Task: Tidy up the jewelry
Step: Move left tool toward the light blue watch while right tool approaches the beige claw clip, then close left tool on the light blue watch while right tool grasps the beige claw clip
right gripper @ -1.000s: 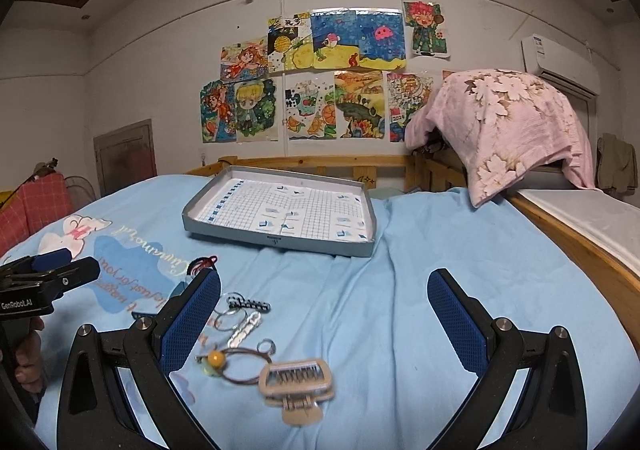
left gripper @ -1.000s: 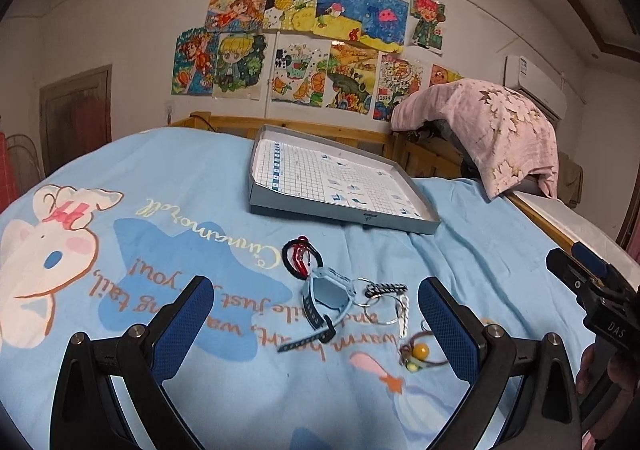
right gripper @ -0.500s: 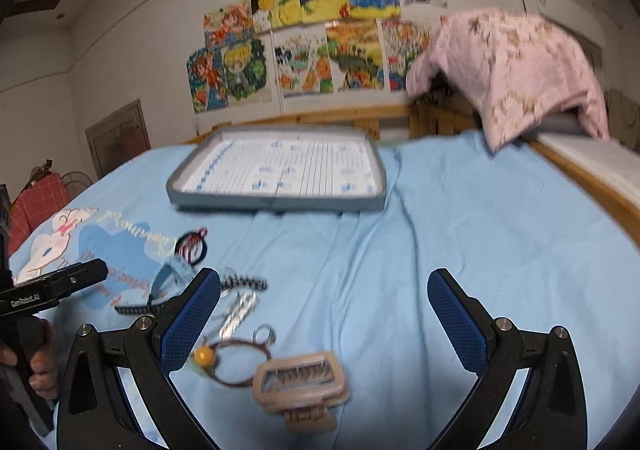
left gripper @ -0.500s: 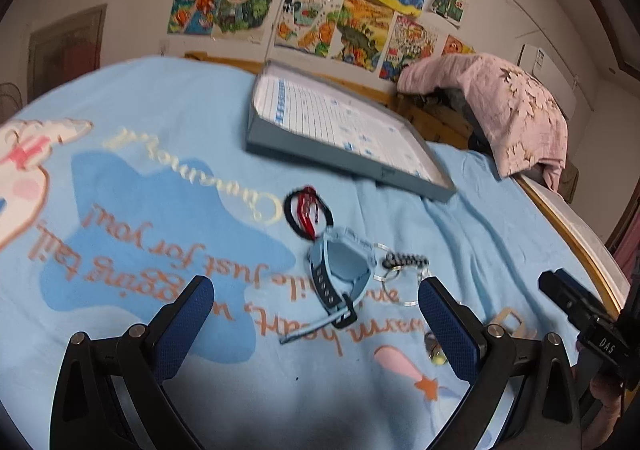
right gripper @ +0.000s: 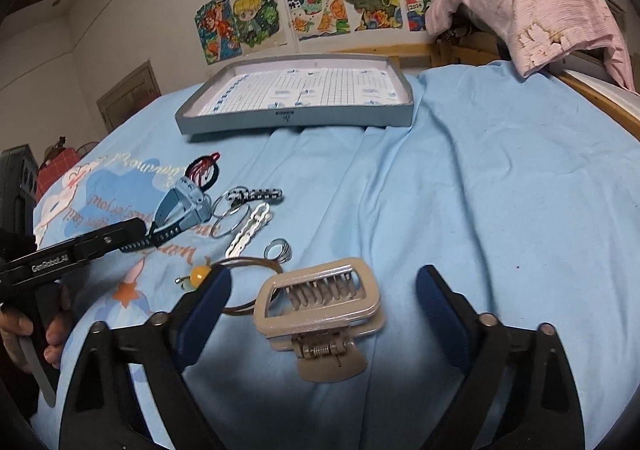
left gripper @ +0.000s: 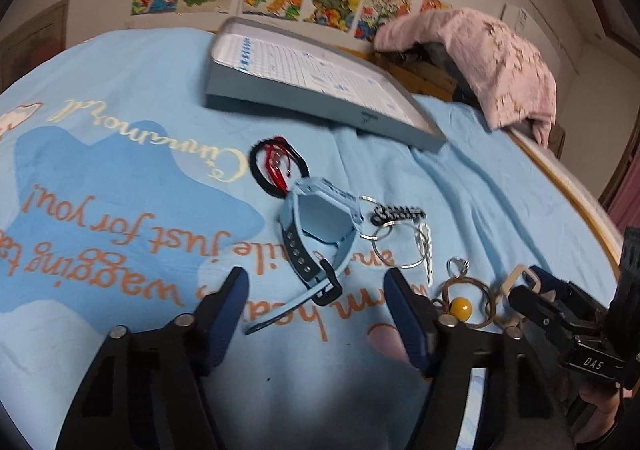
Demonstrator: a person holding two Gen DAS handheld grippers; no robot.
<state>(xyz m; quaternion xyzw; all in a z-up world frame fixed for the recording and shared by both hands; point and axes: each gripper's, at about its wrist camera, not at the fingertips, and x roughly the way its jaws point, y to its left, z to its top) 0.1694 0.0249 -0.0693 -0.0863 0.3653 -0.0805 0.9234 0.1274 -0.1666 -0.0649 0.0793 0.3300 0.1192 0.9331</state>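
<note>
Both your grippers have dropped toward the bedspread (right gripper: 500, 177) and tipped downward; the tray (right gripper: 296, 117) now sits high and far beyond the jaws in both views, nothing in it yet.

Left gripper (left gripper: 316, 290): jaws have just been closing and now stand about half wide. The blue watch (left gripper: 316, 221) lies just ahead of the gap, and its loose strap end (left gripper: 288, 306) reaches back between the fingertips. No pad presses on it. Beyond the watch, the black and red hair tie (left gripper: 276, 169); off the right jaw, the key rings (left gripper: 384, 238) and the bracelet with the yellow bead (left gripper: 460, 306).

Right gripper (right gripper: 324, 290): jaws have just been narrowing a little, still wide. The beige hair claw (right gripper: 320, 306) sits squarely between the fingertips, clear of both pads. A small ring (right gripper: 278, 250) lies just past it; the bead bracelet runs under your left jaw.

Reading: you are lined up for two first picks, watch on the left and claw on the right. Nothing is lifted yet. Watch the bracelet, which may snag as the right jaws shut.
</note>
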